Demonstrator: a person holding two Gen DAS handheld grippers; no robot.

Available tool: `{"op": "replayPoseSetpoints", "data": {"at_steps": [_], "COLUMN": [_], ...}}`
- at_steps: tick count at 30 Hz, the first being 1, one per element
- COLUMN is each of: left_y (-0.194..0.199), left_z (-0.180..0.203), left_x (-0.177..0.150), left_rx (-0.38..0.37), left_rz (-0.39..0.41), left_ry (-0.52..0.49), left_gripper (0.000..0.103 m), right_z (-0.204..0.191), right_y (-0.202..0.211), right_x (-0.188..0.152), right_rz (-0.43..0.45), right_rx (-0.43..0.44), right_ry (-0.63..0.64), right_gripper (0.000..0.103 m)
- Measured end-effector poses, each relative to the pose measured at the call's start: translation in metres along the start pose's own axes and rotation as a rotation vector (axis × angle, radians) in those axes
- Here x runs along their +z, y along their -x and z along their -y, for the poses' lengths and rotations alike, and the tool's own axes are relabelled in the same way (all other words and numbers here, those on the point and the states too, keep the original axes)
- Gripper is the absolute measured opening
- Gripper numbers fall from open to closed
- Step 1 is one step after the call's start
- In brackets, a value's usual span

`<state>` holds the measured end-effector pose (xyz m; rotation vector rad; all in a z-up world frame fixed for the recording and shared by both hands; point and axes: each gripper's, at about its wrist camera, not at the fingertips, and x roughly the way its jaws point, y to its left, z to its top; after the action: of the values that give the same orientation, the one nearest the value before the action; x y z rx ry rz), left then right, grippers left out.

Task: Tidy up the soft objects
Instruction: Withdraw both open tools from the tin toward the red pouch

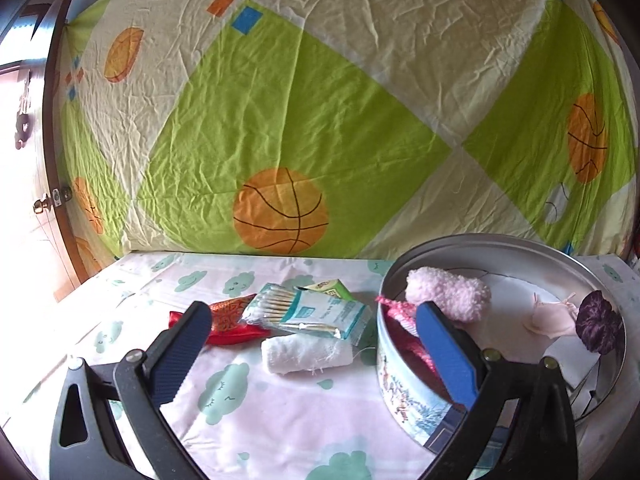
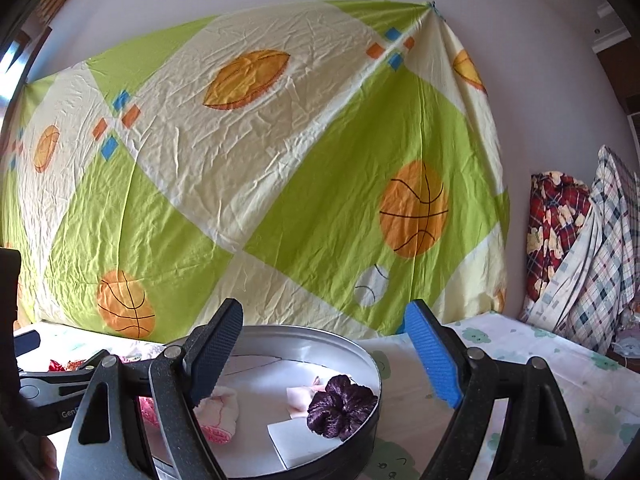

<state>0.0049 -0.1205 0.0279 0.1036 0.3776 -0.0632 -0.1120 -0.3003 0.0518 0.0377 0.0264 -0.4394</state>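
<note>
My left gripper [image 1: 316, 346] is open wide above the cloud-print cloth, with nothing gripped. Just ahead of it lies a white rolled cloth [image 1: 308, 354]. Its right finger [image 1: 444, 348] stands by the near wall of a round tin [image 1: 404, 384]. Inside the tin are a fluffy pink sock [image 1: 448, 292], a pink mesh piece [image 1: 404, 318], a pale pink item [image 1: 552, 320] and a purple scrunchie [image 1: 598, 322]. My right gripper [image 2: 324, 360] hangs open and empty over the tin [image 2: 366, 360], above the scrunchie [image 2: 340, 404] and the sock [image 2: 220, 412].
A cotton swab pack [image 1: 308, 312], a red-orange pouch [image 1: 228, 320] and a green packet [image 1: 328, 288] lie left of the tin. A basketball-print sheet [image 1: 280, 120] hangs behind the table. Folded plaid fabrics [image 2: 580, 264] are piled at the far right. A door edge [image 1: 56, 200] is at the left.
</note>
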Motion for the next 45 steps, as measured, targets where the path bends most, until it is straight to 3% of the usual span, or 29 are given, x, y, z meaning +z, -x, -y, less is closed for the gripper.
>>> {"op": "replayPoseSetpoints", "data": {"at_steps": [7,26,45], "left_y": [-0.002,-0.018,-0.050], "left_z": [-0.021,-0.082,-0.160], "left_x": [-0.004,-0.008,-0.011], "left_rx": [0.032,0.084,0.208], "left_rz": [-0.003,-0.023,-0.078], "left_ry": [-0.003,0.023,0.081], "left_gripper": [0.103,0.103,0.103], "right_z": [-0.019,-0.093,-0.171], "right_y": [0.006,0.016,0.011], "right_x": [0.000,-0.007,-0.022], "right_rz": [0.014,-0.007,-0.170], "right_rx": [-0.025,0.054,0.229], "right_ry": [0.017,0.047,0.063], "right_gripper": [0.085,0.085,0.085]}}
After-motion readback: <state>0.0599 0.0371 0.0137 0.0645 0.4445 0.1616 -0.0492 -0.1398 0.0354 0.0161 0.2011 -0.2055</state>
